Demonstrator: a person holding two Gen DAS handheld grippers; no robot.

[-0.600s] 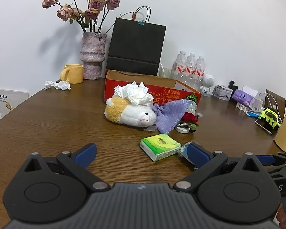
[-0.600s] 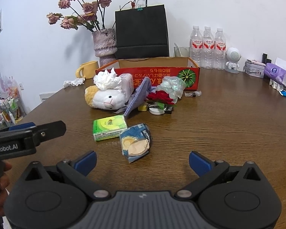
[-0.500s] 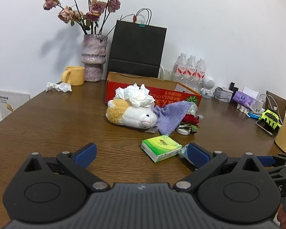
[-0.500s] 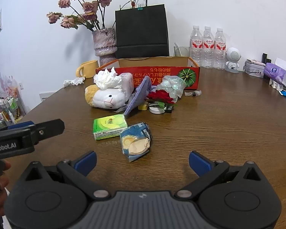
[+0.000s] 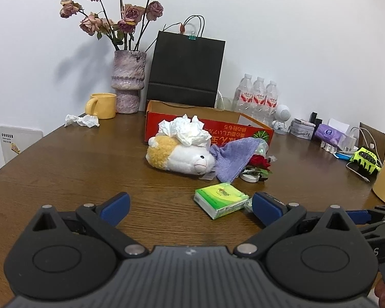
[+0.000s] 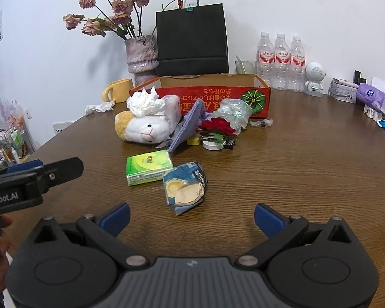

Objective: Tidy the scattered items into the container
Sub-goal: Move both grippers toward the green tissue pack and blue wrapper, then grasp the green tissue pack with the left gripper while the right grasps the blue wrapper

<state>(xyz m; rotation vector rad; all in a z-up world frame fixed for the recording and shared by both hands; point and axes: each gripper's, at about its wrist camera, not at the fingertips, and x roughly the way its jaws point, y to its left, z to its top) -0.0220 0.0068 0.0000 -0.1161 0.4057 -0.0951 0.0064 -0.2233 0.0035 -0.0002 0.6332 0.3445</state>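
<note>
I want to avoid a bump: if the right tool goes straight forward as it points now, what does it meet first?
Most likely the blue snack packet, lying just ahead of the open right tool, with the green tissue pack beside it. Height above the table is unclear, so it might pass over.

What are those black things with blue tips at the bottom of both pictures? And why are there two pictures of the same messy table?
Those are grabbing tools. A person holds one in each hand, and each has a little camera looking out along its two blue-tipped fingers. One picture comes from the left gripper, the other from the right gripper. In the right one you can spot the other tool poking in at the side.

Both are open and hold nothing.

On the brown table lie a plush sheep with crumpled tissue on top, a purple cloth, a red rose, a green tissue pack and a blue snack wrapper. Behind them sits the red cardboard box, where the mess should go.
</note>
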